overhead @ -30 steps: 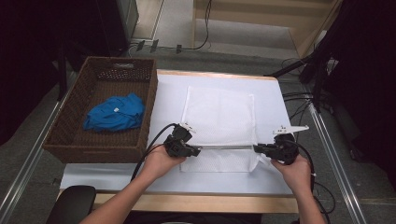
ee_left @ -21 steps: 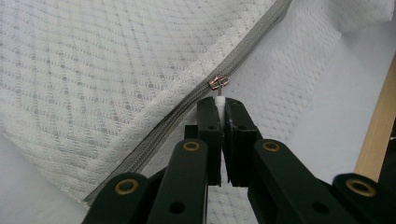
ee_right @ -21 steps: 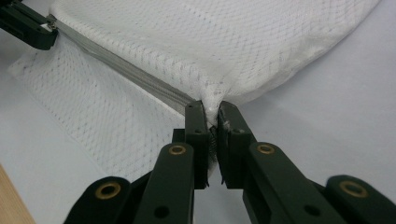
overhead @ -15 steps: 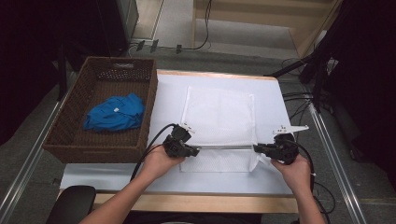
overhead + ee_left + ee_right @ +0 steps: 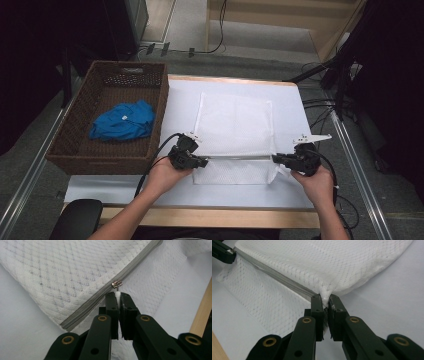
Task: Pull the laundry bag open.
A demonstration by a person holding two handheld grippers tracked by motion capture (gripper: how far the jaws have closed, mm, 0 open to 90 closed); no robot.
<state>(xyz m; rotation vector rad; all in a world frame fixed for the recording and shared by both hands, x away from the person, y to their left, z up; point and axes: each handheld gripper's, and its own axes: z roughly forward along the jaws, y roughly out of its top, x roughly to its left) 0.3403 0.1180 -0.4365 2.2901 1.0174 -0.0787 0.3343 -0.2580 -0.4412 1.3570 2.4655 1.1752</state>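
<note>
Our left gripper (image 5: 119,296) pinches the white zipper pull (image 5: 117,293); the grey zipper (image 5: 240,157) on the white mesh laundry bag (image 5: 235,125) runs straight toward our right gripper (image 5: 325,301), clamped on the bag's corner.

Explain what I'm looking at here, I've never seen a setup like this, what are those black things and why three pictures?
A person at a table holds a black two-jaw tool in each hand. The high view looks down from above; the other two come from cameras riding on each tool. The left hand-held gripper is shut on the zipper pull of a white mesh laundry bag. The right hand-held gripper pinches the bag's corner at the zipper's other end. A wicker basket beside the bag holds a blue cloth.
</note>
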